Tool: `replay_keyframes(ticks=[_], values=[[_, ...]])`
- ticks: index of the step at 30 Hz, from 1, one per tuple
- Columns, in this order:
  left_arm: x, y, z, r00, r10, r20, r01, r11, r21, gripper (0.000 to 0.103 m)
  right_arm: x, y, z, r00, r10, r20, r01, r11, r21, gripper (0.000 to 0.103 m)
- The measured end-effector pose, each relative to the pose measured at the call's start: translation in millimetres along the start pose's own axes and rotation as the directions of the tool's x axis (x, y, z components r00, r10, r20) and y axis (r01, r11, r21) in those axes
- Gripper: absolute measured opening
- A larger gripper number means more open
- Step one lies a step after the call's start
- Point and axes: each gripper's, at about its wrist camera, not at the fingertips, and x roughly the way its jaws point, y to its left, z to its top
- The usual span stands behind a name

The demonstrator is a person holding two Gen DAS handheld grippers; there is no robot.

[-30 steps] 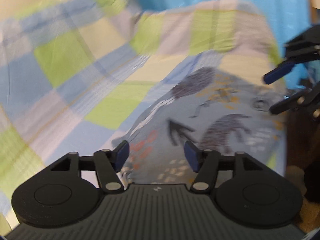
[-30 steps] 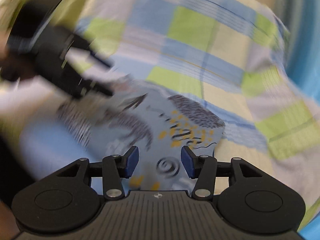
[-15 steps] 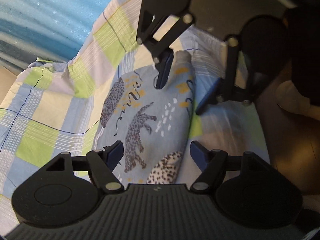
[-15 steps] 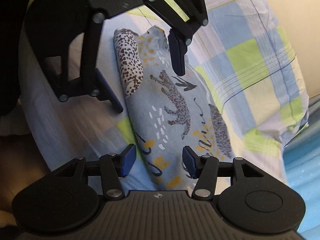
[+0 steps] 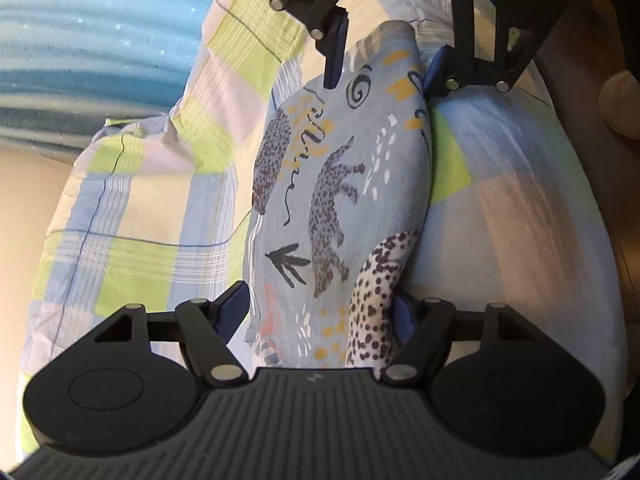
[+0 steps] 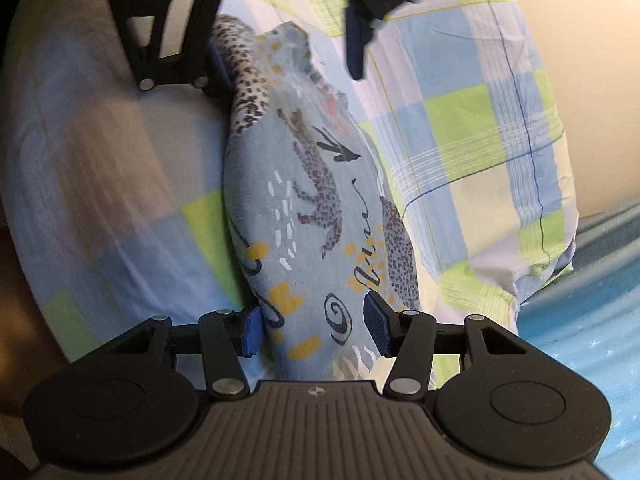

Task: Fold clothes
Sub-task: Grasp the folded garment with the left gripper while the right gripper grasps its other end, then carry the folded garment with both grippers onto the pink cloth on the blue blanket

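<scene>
Folded garment, pale blue with spotted-cat print, lies as a long narrow bundle on a checked bed sheet in blue, lime and cream. In the left wrist view it runs from 6 o'clock up toward 12 o'clock, just right of centre; its spotted white inner fold shows at the near end.

Left tool: fingers spread wide, straddling the near end of the garment. Left pad sits on the sheet just beside the cloth edge; the right pad is pressed against the spotted fold (half hidden by it). Not clamped.

Right tool: fingers likewise apart, set either side of the garment's opposite end, the spiral motif between them. Both blue pads stand close to the cloth; whether they actually touch it cannot be told.

Each tool shows in the other's camera at 12 o'clock, facing it across the length of the bundle: right tool at the top of the left view, left tool at the top of the right view.

Blue starred fabric lies beyond the sheet at 10 o'clock in the left view. Sheet at 3 o'clock is blurred.
</scene>
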Motion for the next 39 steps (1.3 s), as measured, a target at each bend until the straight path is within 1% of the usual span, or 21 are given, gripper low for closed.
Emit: replay_keyframes(ticks=[1, 2, 3, 4, 5, 6, 7, 8, 10, 14, 17, 21, 24, 25, 27, 29, 31, 34, 36, 37, 39], values=[[1.1, 0.8, -1.9, 1.0, -0.01, -0.014, 0.01, 1.0, -0.006, 0.054, 1.4, 0.8, 0.1, 1.0, 0.003, 0.002, -0.003, 1.0, -0.001, 0.048], [2.3, 1.5, -3.8, 0.999, -0.021, -0.028, 0.02, 1.0, -0.012, 0.039, 0.6, 3.4, 0.8, 1.0, 0.007, 0.004, -0.007, 1.0, -0.006, 0.04], [3.4, 2.3, -5.7, 0.999, -0.031, -0.042, 0.03, 0.999, -0.018, 0.033, -0.7, 6.5, 2.0, 1.0, 0.012, 0.006, -0.011, 1.0, -0.013, 0.037], [4.5, 1.8, -6.4, 0.998, -0.038, -0.051, 0.037, 0.999, -0.017, 0.028, -1.5, 10.8, 2.9, 1.0, 0.012, 0.006, -0.012, 1.0, -0.027, 0.031], [5.5, 0.2, -6.0, 0.998, -0.042, -0.054, 0.042, 0.999, -0.011, 0.023, -0.5, 13.7, 3.8, 1.0, 0.012, 0.005, -0.012, 0.999, -0.037, 0.027], [6.5, -1.4, -5.5, 0.997, -0.046, -0.057, 0.046, 0.999, -0.004, 0.019, 1.1, 15.6, 4.8, 1.0, 0.013, 0.003, -0.013, 0.999, -0.044, 0.026], [7.6, -3.0, -5.1, 0.997, -0.05, -0.06, 0.051, 0.999, 0.002, 0.012, 4.0, 14.3, 5.8, 1.0, 0.016, -0.001, -0.016, 0.999, -0.037, 0.023], [8.1, -4.1, -4.8, 0.997, -0.051, -0.061, 0.051, 0.999, 0.009, 0.01, 4.8, 10.6, 6.8, 1.0, 0.019, -0.003, -0.019, 1.0, -0.016, 0.017], [5.8, -0.8, -4.6, 0.998, -0.044, -0.049, 0.045, 0.999, 0.004, 0.009, 1.4, 0.7, 8.6, 1.0, 0.014, 0.001, -0.014, 0.999, 0.036, 0.011], [-12.6, 19.6, 0.5, 0.999, 0.044, 0.015, -0.044, 0.999, -0.013, 0.008, -27.3, -30.4, 6.1, 0.999, -0.052, 0.015, 0.049, 0.988, 0.146, 0.009], [-33.0, 36.5, 15.9, 0.994, 0.074, 0.076, -0.074, 0.997, 0.0, 0.008, -63.2, -47.3, 0.6, 0.994, -0.107, 0.004, 0.105, 0.979, 0.175, 0.009], [-66.7, 54.2, 54.0, 0.975, 0.099, 0.199, -0.11, 0.993, 0.041, 0.008, -119.0, -69.1, -18.6, 0.981, -0.185, -0.06, 0.194, 0.961, 0.197, 0.009], [-94.7, 65.1, 90.8, 0.948, 0.085, 0.305, -0.107, 0.993, 0.055, 0.008, -165.9, -82.1, -39.0, 0.961, -0.244, -0.132, 0.267, 0.941, 0.21, 0.009], [-104.7, 67.5, 103.0, 0.936, 0.078, 0.343, -0.105, 0.993, 0.06, 0.008, -182.9, -85.9, -47.0, 0.951, -0.264, -0.162, 0.295, 0.932, 0.211, 0.009], [-126.0, 69.0, 128.8, 0.905, 0.057, 0.422, -0.096, 0.993, 0.072, 0.008, -219.3, -90.1, -62.2, 0.927, -0.301, -0.221, 0.349, 0.911, 0.221, 0.009], [-148.0, 68.7, 156.0, 0.862, 0.021, 0.506, -0.075, 0.993, 0.087, 0.008, -256.0, -90.3, -77.7, 0.898, -0.327, -0.294, 0.399, 0.887, 0.231, 0.009], [-169.2, 65.4, 185.5, 0.807, -0.02, 0.59, -0.056, 0.992, 0.111, 0.009, -291.1, -86.1, -93.9, 0.862, -0.338, -0.379, 0.442, 0.866, 0.233, 0.009], [-192.4, 53.9, 234.6, 0.72, -0.094, 0.687, -0.037, 0.984, 0.173, 0.009, -337.4, -82.1, -121.1, 0.796, -0.34, -0.5, 0.505, 0.829, 0.241, 0.009], [-205.2, 45.4, 269.0, 0.66, -0.149, 0.737, -0.026, 0.975, 0.22, 0.009, -365.1, -84.0, -143.9, 0.75, -0.329, -0.574, 0.549, 0.794, 0.261, 0.009], [-209.7, 40.3, 288.3, 0.632, -0.174, 0.755, -0.021, 0.97, 0.242, 0.009, -376.1, -85.2, -155.5, 0.728, -0.324, -0.604, 0.567, 0.78, 0.266, 0.009], [-215.5, 28.3, 330.5, 0.585, -0.221, 0.781, -0.011, 0.96, 0.28, 0.009, -393.5, -86.7, -183.6, 0.683, -0.303, -0.665, 0.591, 0.764, 0.259, 0.009]])
